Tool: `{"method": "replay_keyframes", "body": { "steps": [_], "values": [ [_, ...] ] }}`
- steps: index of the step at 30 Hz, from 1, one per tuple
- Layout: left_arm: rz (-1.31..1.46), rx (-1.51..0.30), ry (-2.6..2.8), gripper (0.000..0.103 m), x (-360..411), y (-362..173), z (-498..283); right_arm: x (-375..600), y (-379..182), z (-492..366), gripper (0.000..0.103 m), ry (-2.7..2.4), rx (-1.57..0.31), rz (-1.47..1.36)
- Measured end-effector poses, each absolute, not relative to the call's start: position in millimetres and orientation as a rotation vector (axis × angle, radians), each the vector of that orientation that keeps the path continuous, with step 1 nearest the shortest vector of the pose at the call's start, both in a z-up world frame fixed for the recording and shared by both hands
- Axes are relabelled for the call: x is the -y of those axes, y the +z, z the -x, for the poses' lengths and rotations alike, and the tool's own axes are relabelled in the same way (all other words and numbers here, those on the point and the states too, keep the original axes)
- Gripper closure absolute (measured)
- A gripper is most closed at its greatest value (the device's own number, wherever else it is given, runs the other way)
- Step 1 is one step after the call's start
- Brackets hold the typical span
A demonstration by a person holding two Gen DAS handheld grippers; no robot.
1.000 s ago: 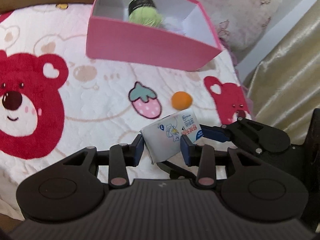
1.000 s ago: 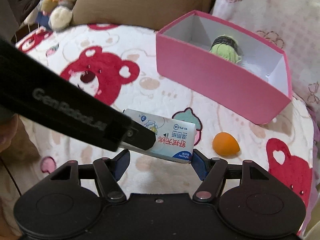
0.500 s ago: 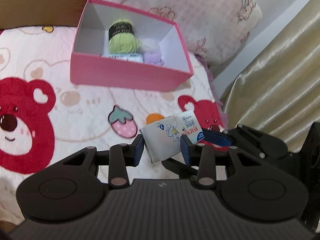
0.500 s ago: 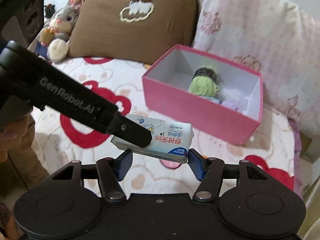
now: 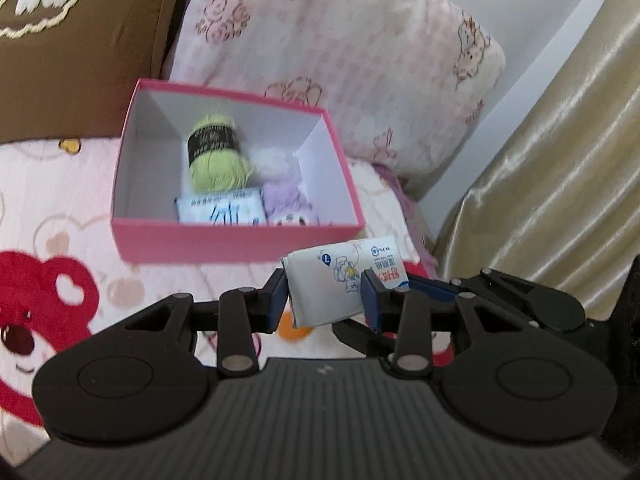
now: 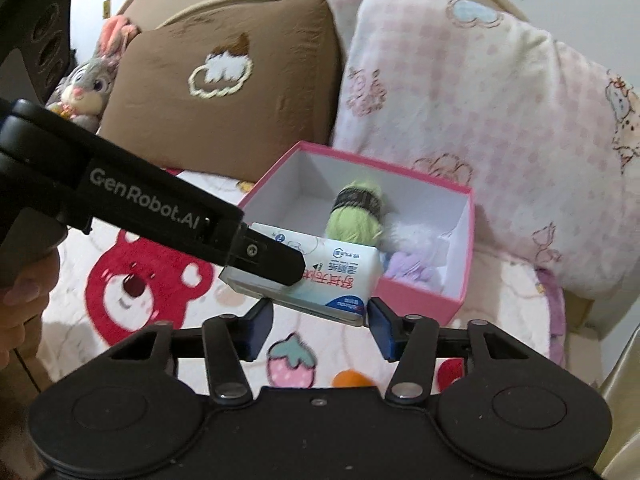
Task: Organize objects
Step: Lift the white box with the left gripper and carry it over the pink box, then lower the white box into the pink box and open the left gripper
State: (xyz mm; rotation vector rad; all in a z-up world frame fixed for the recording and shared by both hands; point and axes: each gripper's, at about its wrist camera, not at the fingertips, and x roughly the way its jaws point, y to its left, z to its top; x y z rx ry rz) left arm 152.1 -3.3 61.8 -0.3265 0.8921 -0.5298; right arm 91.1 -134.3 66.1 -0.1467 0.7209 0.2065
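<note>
Tissue pack point(image 5: 340, 284), white, blue-printed, slightly crumpled

orange ball point(image 5: 294, 330): half hidden behind tissue pack point(image 5: 340, 282) | purple plush point(image 5: 286, 204): blurred, kind unclear

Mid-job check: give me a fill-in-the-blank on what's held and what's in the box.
1. The left gripper is shut on the white ___.
2. The yarn ball inside the pink box is ___.
3. The orange ball lies ___ the pink box, on the blanket.

Missing words: wipes pack; green; outside
</note>
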Motion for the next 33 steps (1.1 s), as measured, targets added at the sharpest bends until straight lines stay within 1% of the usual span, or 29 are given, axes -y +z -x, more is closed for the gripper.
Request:
{"method": "replay_keyframes", "body": {
  "steps": [4,5,7,11,17,25,29,33],
  "values": [
    [0.353,-0.874,-0.538,0.066,7,65,-176,147,71,-109,0.050,0.186,-0.706,0.134],
    [0.350,-0.865,-0.537,0.066,9,66,-183,150,71,-114,0.053,0.181,-0.706,0.132],
    [0.336,-0.854,-0.538,0.066,12,65,-196,156,71,-124,0.057,0.173,-0.702,0.133],
    [0.363,-0.865,-0.545,0.066,18,62,-224,168,72,-146,0.057,0.160,-0.702,0.128],
    [0.332,-0.854,-0.554,0.066,34,54,-272,178,64,-190,0.058,0.132,-0.709,0.172],
    [0.279,-0.872,-0.508,0.066,58,17,-334,194,23,-263,0.058,0.112,-0.788,0.185],
    [0.339,-0.923,-0.445,0.066,55,-8,-366,195,0,-290,0.058,0.128,-0.811,0.186],
    [0.315,-0.926,-0.416,0.066,65,-21,-385,198,-18,-314,0.058,0.112,-0.840,0.164]
  ]
}}
